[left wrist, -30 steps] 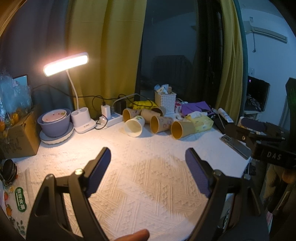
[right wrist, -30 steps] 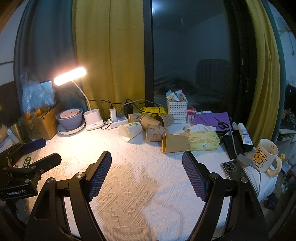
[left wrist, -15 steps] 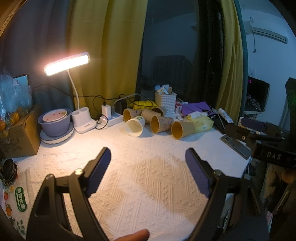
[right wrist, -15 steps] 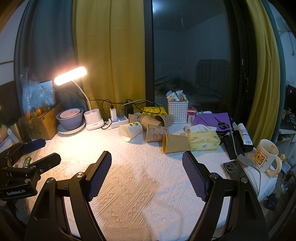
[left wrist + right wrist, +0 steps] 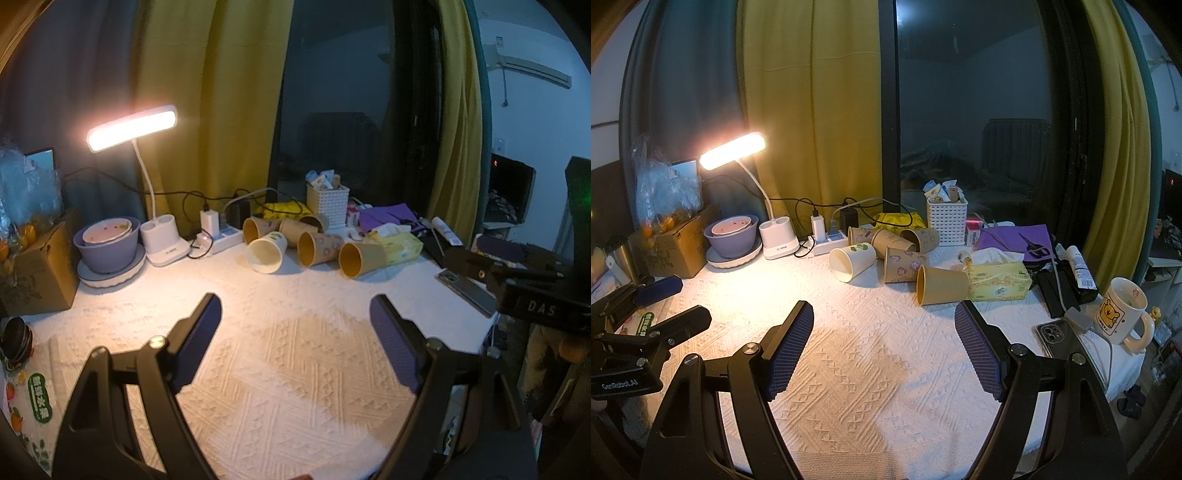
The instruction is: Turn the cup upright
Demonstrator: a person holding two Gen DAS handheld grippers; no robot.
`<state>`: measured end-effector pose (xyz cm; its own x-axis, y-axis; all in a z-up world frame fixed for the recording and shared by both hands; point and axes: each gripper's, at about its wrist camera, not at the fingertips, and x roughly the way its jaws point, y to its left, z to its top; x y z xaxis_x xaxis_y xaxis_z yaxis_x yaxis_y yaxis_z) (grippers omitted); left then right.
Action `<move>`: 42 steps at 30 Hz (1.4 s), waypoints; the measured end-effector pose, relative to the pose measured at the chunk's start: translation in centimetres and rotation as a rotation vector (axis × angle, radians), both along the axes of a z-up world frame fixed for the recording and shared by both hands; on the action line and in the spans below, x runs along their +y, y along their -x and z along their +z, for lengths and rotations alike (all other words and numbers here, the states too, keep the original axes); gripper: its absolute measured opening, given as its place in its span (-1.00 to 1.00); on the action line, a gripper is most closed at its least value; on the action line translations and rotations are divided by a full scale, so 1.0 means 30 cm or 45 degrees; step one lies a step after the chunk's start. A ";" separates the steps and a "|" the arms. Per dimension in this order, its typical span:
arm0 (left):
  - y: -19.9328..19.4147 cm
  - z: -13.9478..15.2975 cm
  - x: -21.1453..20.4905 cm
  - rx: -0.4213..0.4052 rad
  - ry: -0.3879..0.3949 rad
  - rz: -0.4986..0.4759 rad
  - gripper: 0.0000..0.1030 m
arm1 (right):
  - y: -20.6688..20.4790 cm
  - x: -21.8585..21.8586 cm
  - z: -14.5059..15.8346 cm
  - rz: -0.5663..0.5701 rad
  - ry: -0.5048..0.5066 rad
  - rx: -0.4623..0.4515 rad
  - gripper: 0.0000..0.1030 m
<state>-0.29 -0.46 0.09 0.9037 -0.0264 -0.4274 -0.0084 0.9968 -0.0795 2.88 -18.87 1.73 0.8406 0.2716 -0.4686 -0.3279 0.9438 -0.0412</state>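
Note:
Several paper cups lie on their sides in a cluster at the back of the white textured cloth. A white cup (image 5: pixel 266 252) (image 5: pixel 852 261) lies at the left of the cluster, a patterned brown cup (image 5: pixel 318 248) (image 5: pixel 905 264) in the middle, and a plain brown cup (image 5: pixel 360 257) (image 5: pixel 942 285) nearest on the right, mouths toward me. My left gripper (image 5: pixel 295 325) is open and empty, well short of the cups. My right gripper (image 5: pixel 884 328) is open and empty, also short of them.
A lit desk lamp (image 5: pixel 733 150) and a purple bowl (image 5: pixel 731 236) stand back left beside a cardboard box (image 5: pixel 674 247). A tissue box (image 5: pixel 999 284), white basket (image 5: pixel 946 220), phone (image 5: pixel 1056 336) and bear mug (image 5: pixel 1121 314) sit on the right. A power strip (image 5: pixel 221 240) lies behind the cups.
Hardly anything has changed. The views shifted very slightly; both grippers stay open and the cups have not moved.

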 end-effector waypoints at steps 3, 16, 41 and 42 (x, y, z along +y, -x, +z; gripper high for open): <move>0.001 -0.002 0.004 0.000 0.002 0.005 0.62 | 0.000 0.000 0.000 0.000 0.001 0.001 0.60; -0.045 -0.005 0.007 -0.002 -0.032 -0.023 0.62 | -0.023 0.023 -0.007 0.014 0.007 0.011 0.60; -0.651 -0.177 0.131 0.232 -0.108 0.002 0.62 | -0.565 0.054 -0.130 0.012 0.016 0.170 0.60; -0.685 -0.187 0.134 0.243 -0.110 0.004 0.62 | -0.590 0.055 -0.137 0.011 0.017 0.177 0.60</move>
